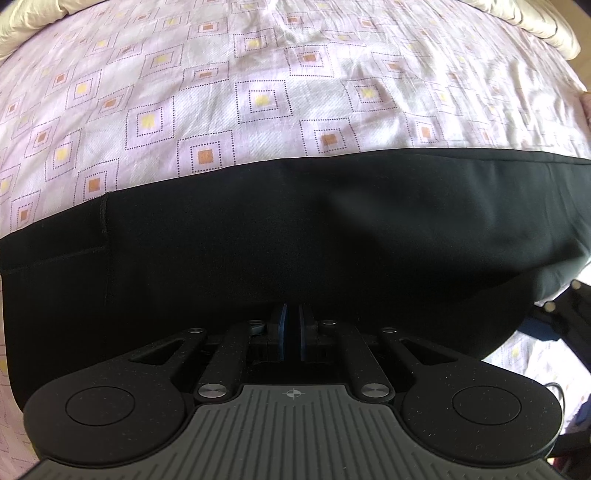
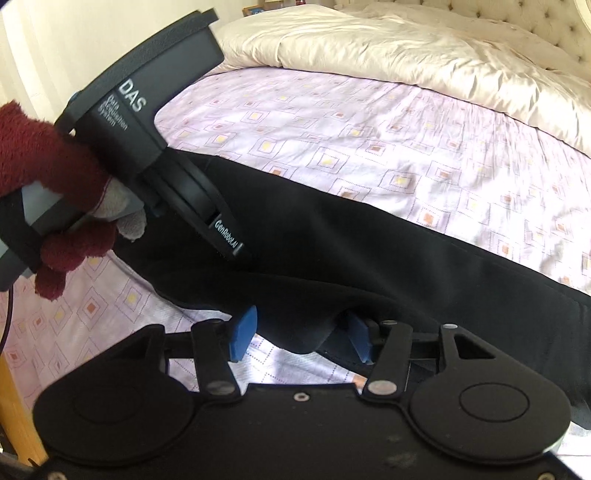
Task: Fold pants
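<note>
Black pants (image 1: 332,229) lie in a long band across the patterned bed sheet (image 1: 258,99). My left gripper (image 1: 291,314) points steeply down into them, its blue pads together on the dark cloth. From the right wrist view the same gripper (image 2: 239,258) stands on the pants (image 2: 369,258), held by a hand in a dark red glove (image 2: 55,166). My right gripper (image 2: 301,334) is open at the near edge. A rounded fold of the pants bulges between its pads. The left pad (image 2: 242,332) stands clear of the cloth, with sheet showing beside it.
A cream duvet (image 2: 406,55) is bunched at the head of the bed, under a tufted headboard (image 2: 554,22). Patterned sheet (image 2: 369,129) stretches beyond the pants. A wooden bed edge (image 2: 11,406) shows at the lower left.
</note>
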Demonstrator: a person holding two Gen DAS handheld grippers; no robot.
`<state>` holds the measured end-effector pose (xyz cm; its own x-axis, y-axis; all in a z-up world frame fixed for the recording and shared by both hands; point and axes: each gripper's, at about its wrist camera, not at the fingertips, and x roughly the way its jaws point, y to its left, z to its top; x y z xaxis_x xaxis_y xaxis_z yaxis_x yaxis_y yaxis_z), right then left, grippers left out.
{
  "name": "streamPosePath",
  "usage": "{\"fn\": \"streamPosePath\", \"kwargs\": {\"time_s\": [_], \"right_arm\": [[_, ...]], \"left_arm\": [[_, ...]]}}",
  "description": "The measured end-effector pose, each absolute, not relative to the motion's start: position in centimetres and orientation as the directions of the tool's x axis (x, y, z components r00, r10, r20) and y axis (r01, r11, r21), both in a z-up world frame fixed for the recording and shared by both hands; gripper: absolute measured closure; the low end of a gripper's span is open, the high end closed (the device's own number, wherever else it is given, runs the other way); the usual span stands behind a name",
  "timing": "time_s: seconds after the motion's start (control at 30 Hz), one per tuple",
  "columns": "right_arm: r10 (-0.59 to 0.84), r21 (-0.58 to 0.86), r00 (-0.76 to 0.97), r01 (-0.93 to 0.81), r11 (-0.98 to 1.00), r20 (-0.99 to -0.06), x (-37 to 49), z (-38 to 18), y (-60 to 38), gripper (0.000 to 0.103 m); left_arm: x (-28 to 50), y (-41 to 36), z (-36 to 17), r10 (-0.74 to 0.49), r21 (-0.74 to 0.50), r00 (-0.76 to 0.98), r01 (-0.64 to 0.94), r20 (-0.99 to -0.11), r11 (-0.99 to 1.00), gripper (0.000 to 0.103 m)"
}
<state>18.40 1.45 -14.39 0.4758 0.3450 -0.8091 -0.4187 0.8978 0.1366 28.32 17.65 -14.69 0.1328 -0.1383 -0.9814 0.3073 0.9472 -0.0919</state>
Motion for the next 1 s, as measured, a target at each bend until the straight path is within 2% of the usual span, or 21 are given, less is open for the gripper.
{"fn": "streamPosePath", "kwargs": {"time_s": [0.2, 0.3, 0.37, 0.5, 0.53, 0.63, 0.7, 0.73, 0.8, 0.83, 0.9, 0.93, 1.0], "right_arm": [[0.367, 0.146, 0.477, -0.437, 0.887, -0.799, 20.1, -14.3, 1.5, 0.045], [0.391, 0.196, 0.428, -0.431, 0.881, -0.815, 21.1, -14.3, 1.4, 0.047], [0.429, 0.268, 0.365, -0.416, 0.869, -0.826, 21.6, -14.4, 1.0, 0.069], [0.483, 0.413, 0.257, -0.282, 0.866, -0.837, 22.5, -14.2, -0.5, 0.082], [0.529, 0.487, 0.207, -0.222, 0.845, -0.823, 22.9, -14.2, -1.5, 0.093], [0.648, 0.648, 0.105, -0.044, 0.760, -0.754, 23.2, -14.7, -4.1, 0.096], [0.714, 0.716, 0.051, 0.068, 0.695, -0.698, 23.1, -15.7, -5.4, 0.096], [0.762, 0.750, 0.012, 0.182, 0.636, -0.648, 23.2, -16.9, -6.2, 0.096], [0.779, 0.736, 0.007, 0.331, 0.590, -0.627, 22.9, -18.5, -7.4, 0.096], [0.765, 0.720, 0.015, 0.350, 0.599, -0.643, 22.8, -18.7, -7.6, 0.096], [0.719, 0.708, 0.057, 0.244, 0.663, -0.693, 22.5, -17.3, -7.1, 0.089], [0.697, 0.696, 0.067, 0.175, 0.696, -0.714, 22.1, -16.5, -6.4, 0.084], [0.646, 0.653, 0.100, 0.061, 0.755, -0.757, 21.1, -14.9, -5.4, 0.056]], "left_arm": [[28.5, 18.4, -14.7, -0.159, -0.116, 0.126, 0.294, -0.979, 0.949, 0.096], [28.6, 18.7, -14.7, -0.168, -0.127, 0.125, 0.286, -0.978, 0.950, 0.096], [28.5, 18.9, -14.6, -0.172, -0.130, 0.126, 0.287, -0.977, 0.949, 0.096], [28.5, 19.0, -14.5, -0.179, -0.137, 0.126, 0.287, -0.976, 0.948, 0.096], [28.5, 19.1, -14.5, -0.182, -0.140, 0.125, 0.287, -0.975, 0.948, 0.096], [28.6, 19.2, -14.4, -0.188, -0.145, 0.124, 0.292, -0.974, 0.945, 0.096], [28.6, 19.2, -14.4, -0.188, -0.144, 0.126, 0.296, -0.974, 0.944, 0.096], [28.5, 19.2, -14.4, -0.187, -0.142, 0.127, 0.298, -0.974, 0.944, 0.096], [28.5, 19.0, -14.3, -0.184, -0.137, 0.129, 0.304, -0.974, 0.943, 0.096], [28.5, 18.9, -14.3, -0.180, -0.132, 0.131, 0.311, -0.975, 0.941, 0.096], [28.3, 18.4, -14.2, -0.169, -0.115, 0.138, 0.329, -0.976, 0.937, 0.096], [28.1, 18.2, -14.0, -0.162, -0.104, 0.145, 0.341, -0.976, 0.934, 0.096], [27.6, 17.8, -13.6, -0.146, -0.076, 0.167, 0.366, -0.975, 0.928, 0.096]]}}
